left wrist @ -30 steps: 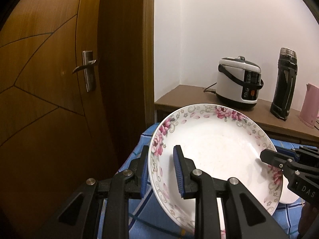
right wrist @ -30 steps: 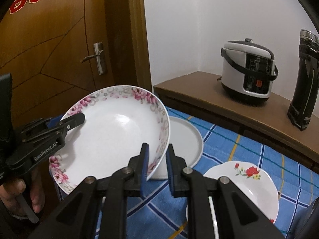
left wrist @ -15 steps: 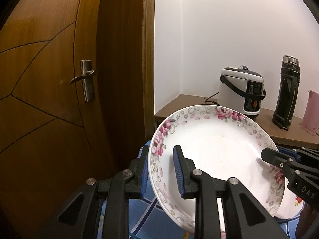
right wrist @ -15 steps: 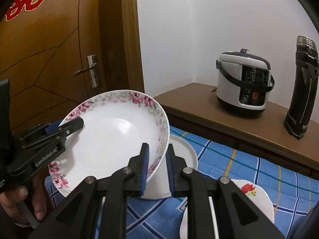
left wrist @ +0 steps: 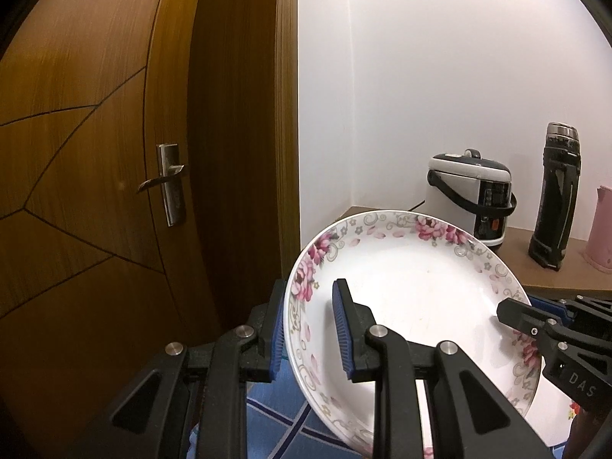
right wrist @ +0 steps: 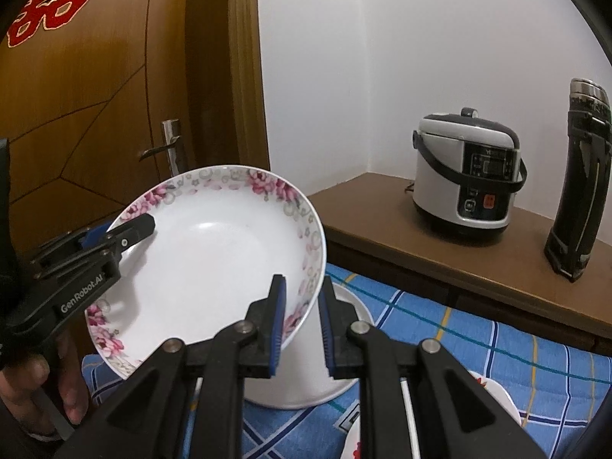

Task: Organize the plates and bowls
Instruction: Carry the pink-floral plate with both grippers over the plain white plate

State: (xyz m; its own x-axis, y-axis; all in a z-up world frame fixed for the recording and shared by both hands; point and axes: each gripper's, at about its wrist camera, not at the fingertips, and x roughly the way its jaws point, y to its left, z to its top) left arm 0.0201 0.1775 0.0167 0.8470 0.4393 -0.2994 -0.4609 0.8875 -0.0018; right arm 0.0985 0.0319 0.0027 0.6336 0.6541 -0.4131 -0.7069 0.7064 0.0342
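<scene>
Floral plate, nothing in it, rim clamped between left gripper and right gripper.

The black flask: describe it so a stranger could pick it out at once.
Start at the brown wooden counter along the white wall, behind the blue checked tablecloth. On it, right of the white rice cooker, stands the black flask. It is the tall, narrow, dark one with a silver cap.

Glossy glazed floral bowl, matt black plastic jaws, wood-grain door, checked blue cloth.
</scene>
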